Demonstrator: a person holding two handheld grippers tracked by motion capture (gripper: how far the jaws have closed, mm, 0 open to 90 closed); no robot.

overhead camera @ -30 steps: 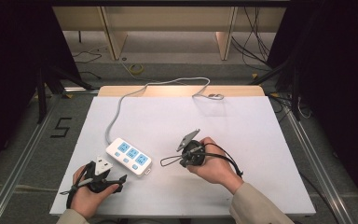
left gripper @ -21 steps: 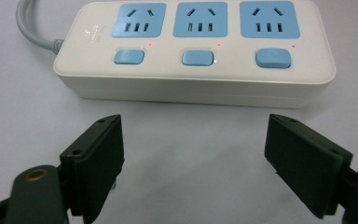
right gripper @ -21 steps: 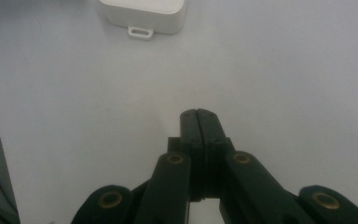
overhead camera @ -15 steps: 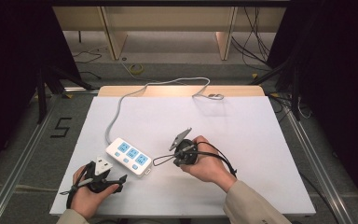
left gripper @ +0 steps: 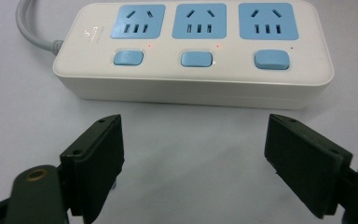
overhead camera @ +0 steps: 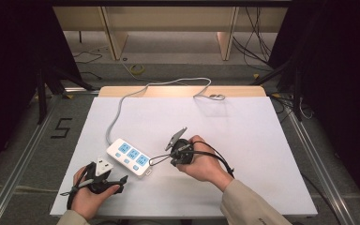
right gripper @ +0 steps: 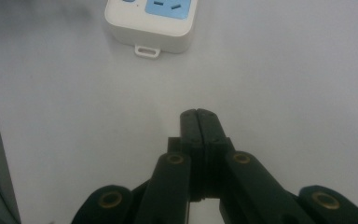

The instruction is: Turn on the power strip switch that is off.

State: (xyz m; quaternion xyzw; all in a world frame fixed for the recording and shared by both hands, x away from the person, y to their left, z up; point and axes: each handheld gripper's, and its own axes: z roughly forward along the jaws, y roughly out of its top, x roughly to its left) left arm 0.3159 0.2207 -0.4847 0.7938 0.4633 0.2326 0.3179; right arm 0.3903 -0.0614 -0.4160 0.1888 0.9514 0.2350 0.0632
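White power strip (overhead camera: 131, 158) sits at 7 o'clock on the table (overhead camera: 262, 140). Right gripper (right gripper: 200, 114), jaws pressed together and empty, has slid left toward its end; left gripper (left gripper: 193, 163) stays wide open beside it. Contact looks imminent.

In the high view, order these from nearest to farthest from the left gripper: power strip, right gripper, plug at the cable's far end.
1. Power strip, just ahead of the left gripper.
2. Right gripper, mid-table.
3. Plug, far table edge.

A "5" marks the floor (overhead camera: 62, 127).
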